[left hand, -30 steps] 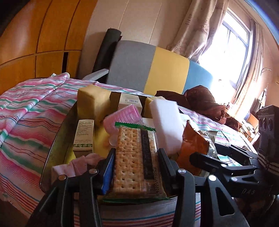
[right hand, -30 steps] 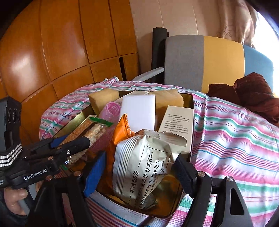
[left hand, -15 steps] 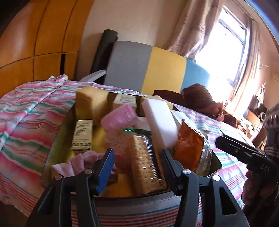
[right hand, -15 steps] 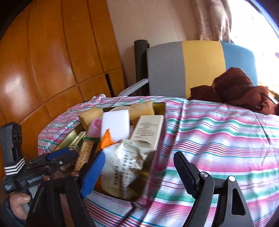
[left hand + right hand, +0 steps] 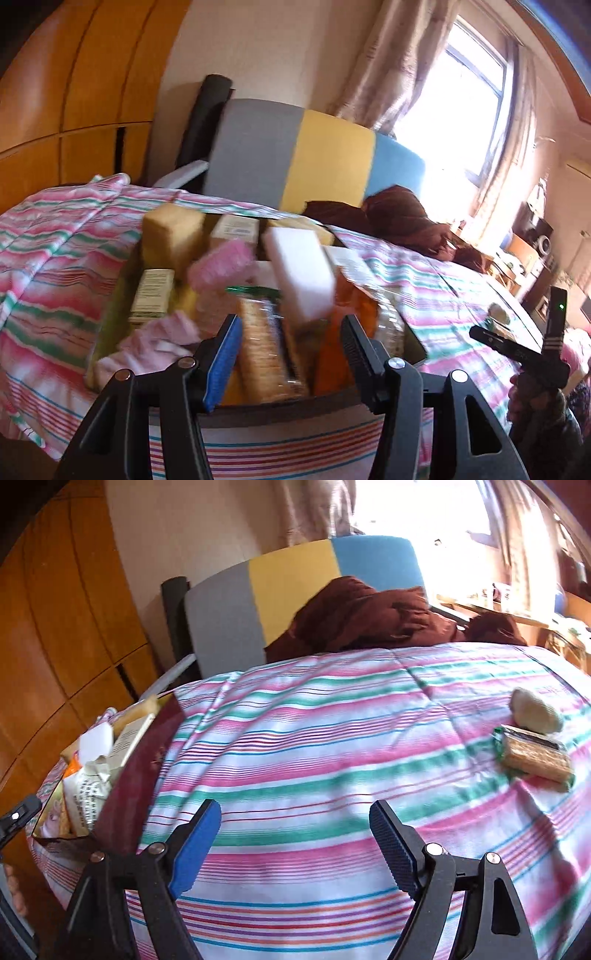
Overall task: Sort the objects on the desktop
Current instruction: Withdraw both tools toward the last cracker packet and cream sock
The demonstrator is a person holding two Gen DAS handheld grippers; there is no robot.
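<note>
The striped cloth point(image 5: 314, 746) on the table lies bare ahead of the right gripper point(image 5: 295, 845); a cracker pack point(image 5: 535, 755) and pale lump point(image 5: 535, 712) sit at two o'clock, the crowded tray point(image 5: 129, 775) at nine.

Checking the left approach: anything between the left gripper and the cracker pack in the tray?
Nothing visible. The left gripper is open, with the cracker pack straight ahead between its fingers; the white block only crowds its far end.

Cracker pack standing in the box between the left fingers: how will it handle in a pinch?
The cracker pack is probably stiff but brittle: stacked crackers show through clear wrap. The film looks glossy, so possibly slippery. It stands on edge, so a push would likely tip it.
</note>
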